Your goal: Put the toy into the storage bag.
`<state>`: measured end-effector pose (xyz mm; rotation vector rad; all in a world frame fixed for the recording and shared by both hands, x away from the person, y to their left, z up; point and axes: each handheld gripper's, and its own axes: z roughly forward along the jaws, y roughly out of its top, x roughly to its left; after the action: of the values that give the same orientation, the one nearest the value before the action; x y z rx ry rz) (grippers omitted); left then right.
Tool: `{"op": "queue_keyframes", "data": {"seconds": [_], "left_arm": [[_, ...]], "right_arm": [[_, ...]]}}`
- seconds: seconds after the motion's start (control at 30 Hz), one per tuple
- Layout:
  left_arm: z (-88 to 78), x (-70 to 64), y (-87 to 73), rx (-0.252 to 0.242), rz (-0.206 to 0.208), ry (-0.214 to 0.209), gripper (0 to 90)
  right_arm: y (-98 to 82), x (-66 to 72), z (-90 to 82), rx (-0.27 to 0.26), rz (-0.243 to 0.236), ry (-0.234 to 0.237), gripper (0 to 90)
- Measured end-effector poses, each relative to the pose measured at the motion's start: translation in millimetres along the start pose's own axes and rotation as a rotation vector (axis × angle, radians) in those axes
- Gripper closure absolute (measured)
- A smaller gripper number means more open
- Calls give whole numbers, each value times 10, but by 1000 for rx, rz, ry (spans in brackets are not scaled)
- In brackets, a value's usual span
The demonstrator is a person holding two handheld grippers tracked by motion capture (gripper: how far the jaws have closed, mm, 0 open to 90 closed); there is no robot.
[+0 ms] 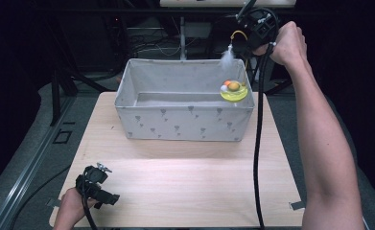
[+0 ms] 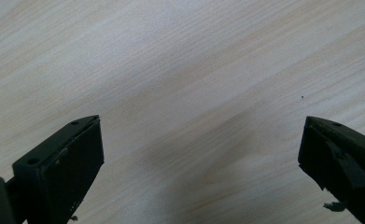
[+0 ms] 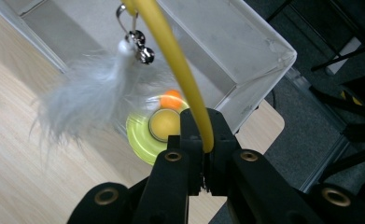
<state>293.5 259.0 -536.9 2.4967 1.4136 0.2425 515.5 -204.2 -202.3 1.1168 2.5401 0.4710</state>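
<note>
- Here, nearest the person, the left gripper (image 1: 109,196) rests on the wooden table (image 1: 185,187), well short of the fabric bin (image 1: 184,123) and off its near left corner; its jaws stand wide apart with only bare wood between them in the left gripper view.
- Beyond it, the fabric bin sits across the far half of the table, open at the top, its long axis running left to right.
- At the bin's far right corner, the right gripper (image 3: 202,140) hangs above the rim, jaws together and clamped on the yellow stem (image 3: 189,84) of the cat toy (image 1: 233,91).
- Relation governing the coming move: the stem runs down from the jaws to the toy's yellow-green disc base (image 3: 138,133), which hangs below the gripper, over the bin's right end and about level with its rim; whether it touches the wall cannot be told.
- The white feather (image 3: 84,95) and small bells (image 3: 140,46) dangle from the stem's curved upper end, beside the gripper and above the bin.
- Judgement: the right hand is the nearer one; a further descent inside the rim would place the toy in the bin.
</note>
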Motion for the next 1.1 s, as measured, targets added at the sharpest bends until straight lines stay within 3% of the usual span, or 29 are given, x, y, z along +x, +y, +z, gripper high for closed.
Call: {"op": "queue_keyframes", "data": {"seconds": [0.73, 1.1], "left_arm": [[0, 4, 1, 2, 4, -1, 3], [-5, -1, -1, -3, 5, 1, 3]], "right_arm": [[-66, -50, 463, 6, 25, 11, 883], [-223, -83, 720, 12, 48, 29, 883]]}}
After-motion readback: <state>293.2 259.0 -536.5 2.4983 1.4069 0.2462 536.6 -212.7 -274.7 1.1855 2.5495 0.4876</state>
